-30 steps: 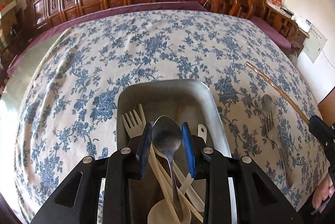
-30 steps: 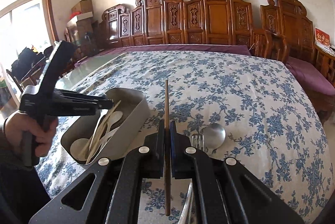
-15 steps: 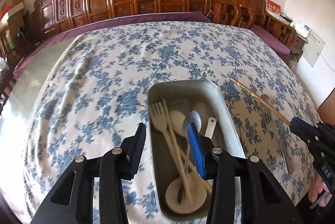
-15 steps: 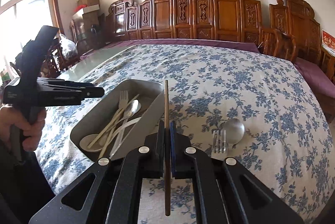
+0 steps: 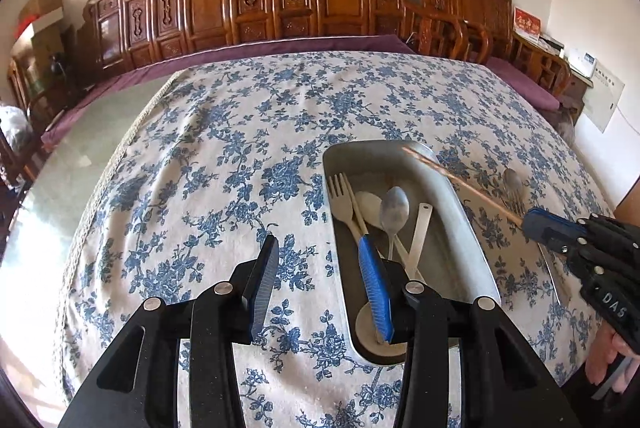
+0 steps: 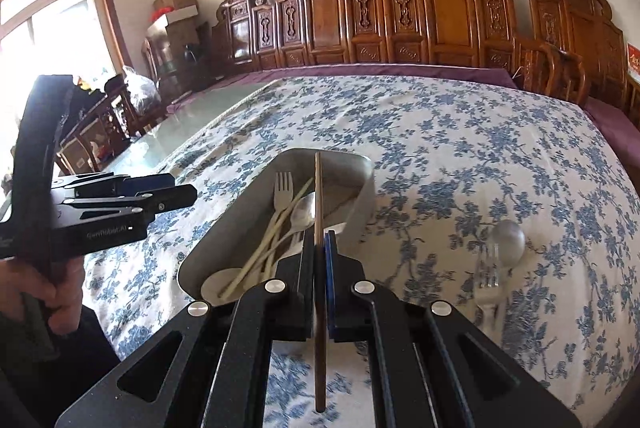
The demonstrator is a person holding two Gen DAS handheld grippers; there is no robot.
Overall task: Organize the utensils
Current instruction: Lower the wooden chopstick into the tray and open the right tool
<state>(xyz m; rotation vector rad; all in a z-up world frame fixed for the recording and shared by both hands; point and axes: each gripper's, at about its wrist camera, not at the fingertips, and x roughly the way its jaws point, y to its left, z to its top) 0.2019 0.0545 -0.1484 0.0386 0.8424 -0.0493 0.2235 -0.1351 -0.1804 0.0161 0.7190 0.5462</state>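
Right gripper [image 6: 319, 252] clamped on brown chopstick [image 6: 318, 195], tip over grey tray [image 6: 362, 203]. Left gripper [image 5: 324, 268] part open, nothing between pads, at tray's 9 o'clock. Tray holds pale fork [image 5: 340, 195], metal spoon [image 5: 394, 205]. Metal fork [image 6: 489, 276] on tablecloth [image 6: 440, 131], tray's 3 o'clock.
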